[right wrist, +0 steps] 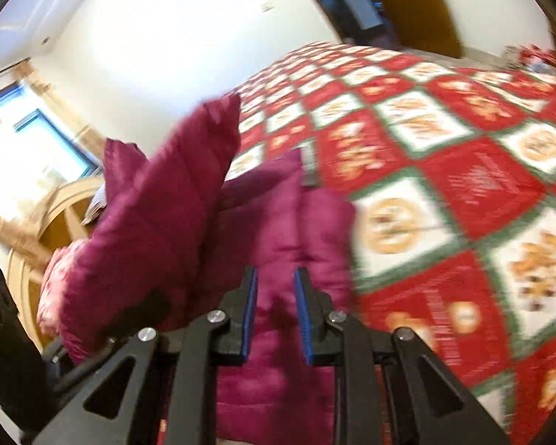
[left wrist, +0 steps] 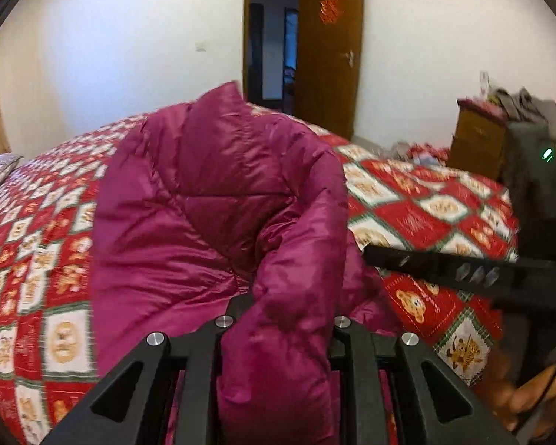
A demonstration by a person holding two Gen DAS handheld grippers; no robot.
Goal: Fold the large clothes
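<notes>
A magenta puffer jacket (left wrist: 211, 200) lies bunched on the bed. In the left wrist view a thick fold of it fills the gap between the fingers of my left gripper (left wrist: 278, 319), which hold it raised; the fingertips are hidden by the cloth. In the right wrist view the jacket (right wrist: 278, 230) lies under and between the blue pads (right wrist: 250, 307) of my right gripper (right wrist: 276, 296), which stand apart with cloth between them. The right gripper also shows in the left wrist view (left wrist: 463, 267), at the right beside the jacket.
The bed carries a red, white and green bear-print quilt (left wrist: 426, 215), also in the right wrist view (right wrist: 463, 185). A brown door (left wrist: 330, 55) stands open at the back. A cluttered wooden cabinet (left wrist: 478, 141) is at right. A headboard (right wrist: 44, 230) and window (right wrist: 29, 141) are at left.
</notes>
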